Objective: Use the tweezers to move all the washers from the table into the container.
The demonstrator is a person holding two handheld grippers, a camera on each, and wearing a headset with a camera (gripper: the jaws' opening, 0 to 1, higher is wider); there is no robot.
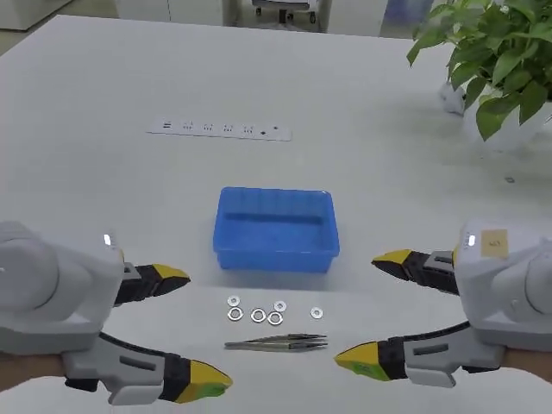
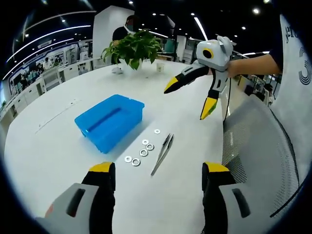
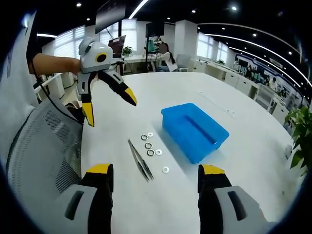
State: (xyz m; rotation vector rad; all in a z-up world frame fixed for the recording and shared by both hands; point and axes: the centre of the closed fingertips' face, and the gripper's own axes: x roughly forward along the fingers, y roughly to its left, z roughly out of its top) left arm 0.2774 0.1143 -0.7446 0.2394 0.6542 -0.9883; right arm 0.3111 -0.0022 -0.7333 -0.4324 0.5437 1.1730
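Observation:
A blue container [image 1: 276,254] stands in the middle of the white table. In front of it lie several small metal washers [image 1: 258,316], with one more [image 1: 316,312] a bit to the right. Metal tweezers [image 1: 276,343] lie flat just nearer than the washers. My left gripper [image 1: 207,328] hovers open to their left, and my right gripper [image 1: 356,307] is open to their right. Neither touches anything. The left gripper view has the tweezers [image 2: 162,147], washers [image 2: 141,152] and container [image 2: 116,133] ahead of its open gripper [image 2: 158,170]. The right gripper view shows the tweezers [image 3: 140,160] and washers [image 3: 148,145].
A white power strip [image 1: 220,129] lies beyond the container. A potted plant [image 1: 492,60] stands at the far right. A grey mesh chair [image 2: 258,141] sits by the table's near edge. Bare table surrounds the container.

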